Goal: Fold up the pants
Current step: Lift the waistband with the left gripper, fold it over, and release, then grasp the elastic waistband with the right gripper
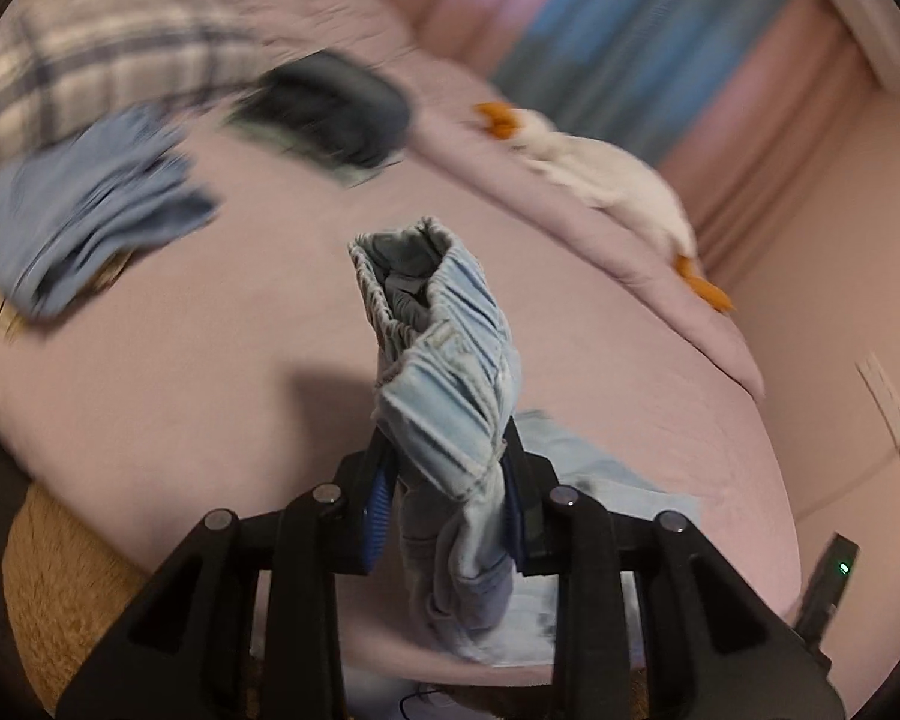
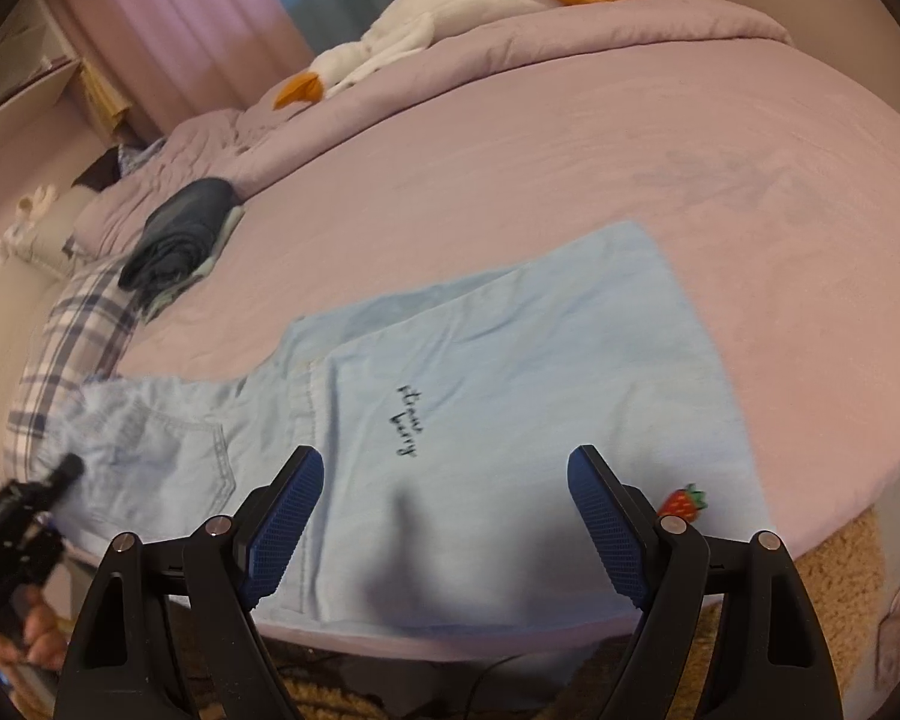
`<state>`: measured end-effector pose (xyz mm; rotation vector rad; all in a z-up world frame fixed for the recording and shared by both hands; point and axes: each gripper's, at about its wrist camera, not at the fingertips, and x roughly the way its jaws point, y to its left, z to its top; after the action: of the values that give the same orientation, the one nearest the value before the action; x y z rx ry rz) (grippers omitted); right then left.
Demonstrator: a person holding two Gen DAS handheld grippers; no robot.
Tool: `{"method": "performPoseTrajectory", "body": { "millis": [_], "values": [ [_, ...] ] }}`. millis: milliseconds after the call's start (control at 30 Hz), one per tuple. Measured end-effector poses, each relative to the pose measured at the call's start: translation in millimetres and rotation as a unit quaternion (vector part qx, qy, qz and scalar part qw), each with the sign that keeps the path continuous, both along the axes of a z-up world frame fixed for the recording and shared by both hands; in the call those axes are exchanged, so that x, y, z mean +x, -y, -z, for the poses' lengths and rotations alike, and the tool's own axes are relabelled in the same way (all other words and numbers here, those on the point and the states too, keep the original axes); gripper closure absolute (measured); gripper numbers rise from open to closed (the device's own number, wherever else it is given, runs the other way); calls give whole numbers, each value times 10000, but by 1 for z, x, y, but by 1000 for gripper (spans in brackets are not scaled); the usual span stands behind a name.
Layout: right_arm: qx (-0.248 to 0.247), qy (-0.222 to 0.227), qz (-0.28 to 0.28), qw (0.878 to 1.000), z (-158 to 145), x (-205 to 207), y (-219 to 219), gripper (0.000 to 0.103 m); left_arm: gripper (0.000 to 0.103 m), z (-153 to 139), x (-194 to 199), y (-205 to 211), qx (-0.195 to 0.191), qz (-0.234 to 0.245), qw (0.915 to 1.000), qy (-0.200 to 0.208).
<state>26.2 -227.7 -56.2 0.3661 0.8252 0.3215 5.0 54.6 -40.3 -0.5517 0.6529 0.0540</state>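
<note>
**First onlooker:** Where are the pants [image 2: 480,396] right now?

**Second onlooker:** Spread on a lilac bed [image 2: 720,180]. They are pale blue denim, legs lying flat toward the foot, with small dark lettering and a strawberry patch [image 2: 683,501] near the hem. The gathered elastic waistband [image 1: 444,348] is lifted off the sheet.

**First onlooker:** Who has it?

**Second onlooker:** The left gripper [image 1: 447,480]. Its jaws are pinched nearly together on the bunched waistband, cloth standing up between the blue pads. The right gripper [image 2: 444,516] hovers over the legs, jaws spread wide, holding nothing.

**First onlooker:** How will the cloth behave?

**Second onlooker:** Soft and light, I'd judge; it droops and creases wherever unsupported. The thick elastic band looks like the surest hold. The right gripper would do best to pinch a hem edge, not the flat middle.
</note>
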Motion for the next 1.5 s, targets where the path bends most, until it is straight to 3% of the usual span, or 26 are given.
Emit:
{"method": "performPoseTrajectory", "body": {
  "millis": [267,500,667,767,933,1033,1067,1100,1233,1367,1433,1500],
  "values": [
    [146,-18,281,9995,3,-4,23,20,74,-23,24,86,332,1328,9902,266],
    [243,-42,638,9977,7,-8,50,20,74,5,47,149,460,2116,9759,-266],
    [206,-62,844,9962,14,-14,63,20,73,24,59,173,648,2339,9688,-509],
    [276,-181,873,9956,20,-13,69,20,71,44,69,177,568,2518,9630,-779],
    [390,-283,865,9951,23,-11,71,20,63,63,77,177,135,2858,9514,-1136],
    [391,-253,869,9951,21,-10,74,20,40,57,67,175,27,3088,9456,-1025],
    [404,-236,873,9951,20,-11,75,20,25,55,64,174,-54,3150,9434,-1035],
    [424,-228,880,9950,20,-13,76,20,23,53,60,170,-148,3186,9425,-995],
    [461,-157,831,9954,15,-16,76,20,21,43,48,147,-124,2980,9504,-880],
    [466,-62,613,9970,6,-17,68,20,21,51,41,113,241,2222,9678,-1161],
    [483,0,426,9979,3,-19,58,20,21,57,40,97,348,1899,9725,-1302],
    [543,-42,218,9983,3,-19,47,36,21,62,36,82,340,1638,9758,-1408]
  ]
}}
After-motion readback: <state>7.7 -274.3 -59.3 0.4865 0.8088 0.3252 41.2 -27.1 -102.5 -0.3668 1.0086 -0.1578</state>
